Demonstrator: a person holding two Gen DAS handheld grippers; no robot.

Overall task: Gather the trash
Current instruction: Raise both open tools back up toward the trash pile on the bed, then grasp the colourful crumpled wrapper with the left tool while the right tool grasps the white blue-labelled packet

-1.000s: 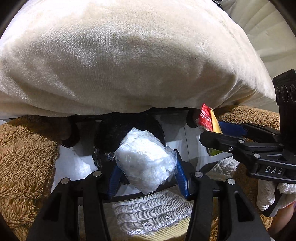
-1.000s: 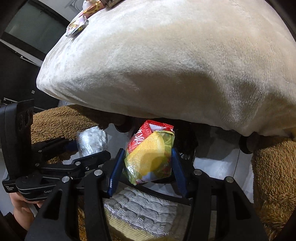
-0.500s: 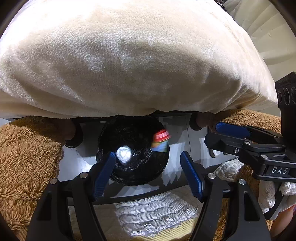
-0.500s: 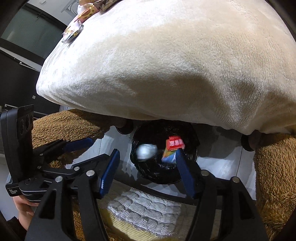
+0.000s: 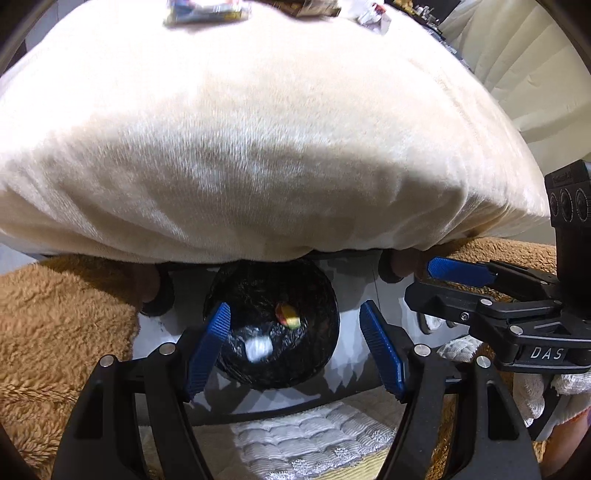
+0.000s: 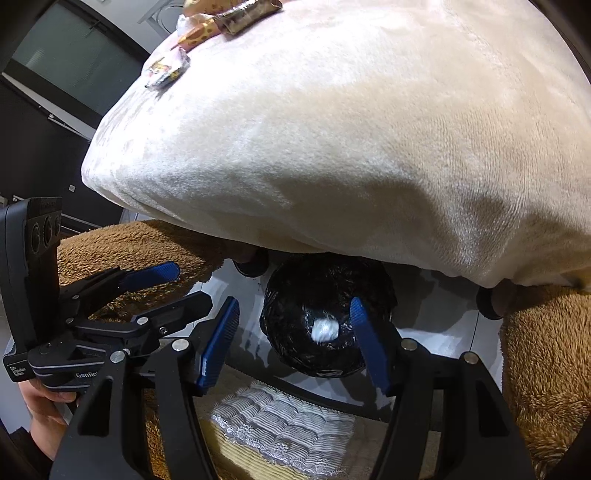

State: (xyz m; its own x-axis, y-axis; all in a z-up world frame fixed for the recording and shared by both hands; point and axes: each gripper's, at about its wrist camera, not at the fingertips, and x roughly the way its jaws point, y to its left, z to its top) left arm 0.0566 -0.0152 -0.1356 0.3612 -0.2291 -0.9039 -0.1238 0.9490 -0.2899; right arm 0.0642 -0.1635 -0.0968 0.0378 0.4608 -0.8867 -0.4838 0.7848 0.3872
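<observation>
Black-lined bin (image 5: 271, 325) sits on the floor under the cream cushion (image 5: 258, 147), holding a white wad (image 5: 258, 347) and a red-yellow wrapper (image 5: 287, 314). I see both my grippers, left (image 5: 295, 347) and right (image 6: 293, 343), released and empty above it, brown fleece (image 5: 55, 325) crowding both sides.

The cream blanket (image 5: 258, 147) hides the bin's (image 5: 317, 295) far rim; wrappers (image 5: 207, 11) are cut off at the top edge.
</observation>
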